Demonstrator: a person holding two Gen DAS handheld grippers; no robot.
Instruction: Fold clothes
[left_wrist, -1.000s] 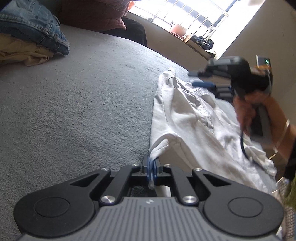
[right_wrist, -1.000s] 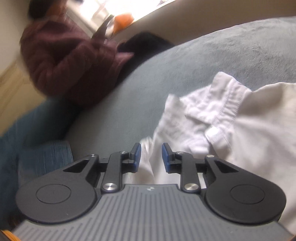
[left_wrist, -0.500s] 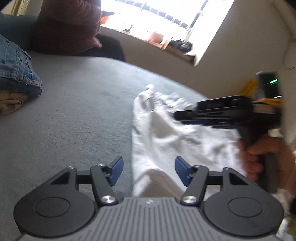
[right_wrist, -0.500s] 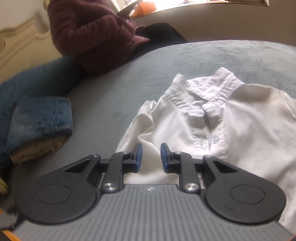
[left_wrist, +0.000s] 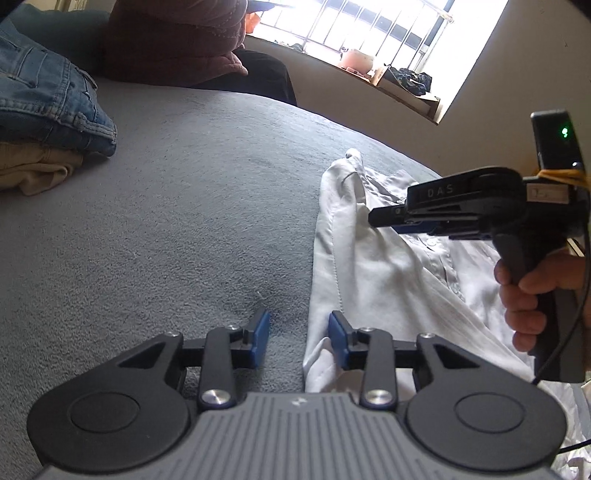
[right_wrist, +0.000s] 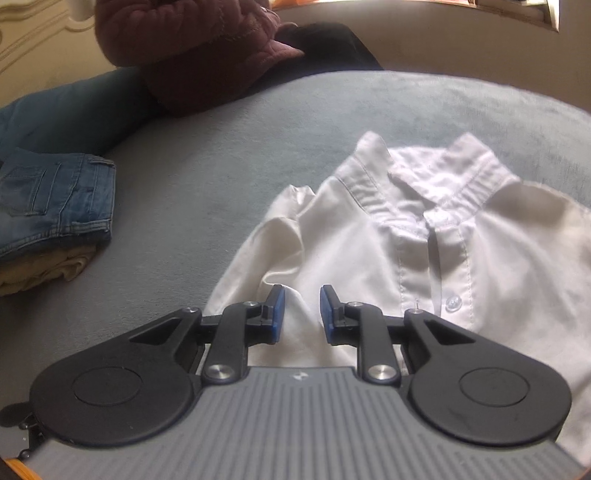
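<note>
Overhead, right gripper (right_wrist: 298, 310) (tilted down)

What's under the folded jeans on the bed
A folded tan garment lies under the jeans, its edge sticking out. The jeans cover the rest, so what kind it is stays unclear.

White shirt (right_wrist: 461, 258) smooth woven cloth (probably cotton); blanket (left_wrist: 166, 221) fuzzy, matt.
</note>
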